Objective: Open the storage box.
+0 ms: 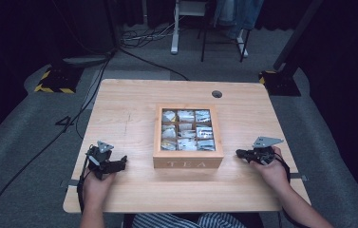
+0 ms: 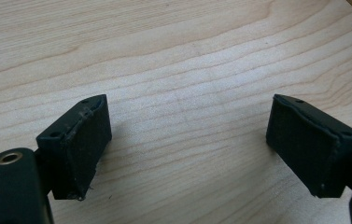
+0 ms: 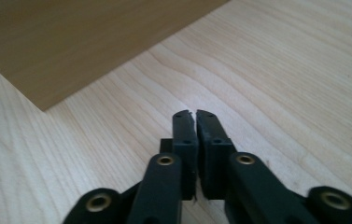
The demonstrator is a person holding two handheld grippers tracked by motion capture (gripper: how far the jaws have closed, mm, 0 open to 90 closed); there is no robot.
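In the high view, a wooden tea box [image 1: 188, 136] is seen at the middle of the light wooden worktop [image 1: 124, 118], between the two hands and well apart from each. The word TEA is marked on its near wall, and nine compartments in a three-by-three grid are packed with pale tea sachets [image 1: 186, 129]; whether a clear lid lies over them cannot be told at this size. The left tongs [image 1: 115, 166] are held at the near left, the right tongs [image 1: 241, 153] at the near right, both pointed inward at the box.

In the left gripper view, the left tongs [image 2: 187, 140] are spread wide over bare worktop, with nothing between the pads.

In the right gripper view, the right tongs [image 3: 194, 116] are closed pad to pad on nothing, and a corner of the box's side wall [image 3: 71, 37] is seen ahead.

The box is judged rigid and moderately heavy, with smooth walls that could slip; it would best be taken by opposite side walls, low down. The sachets are judged light and crinkly, easily crushed, and best pinched at an upper edge.
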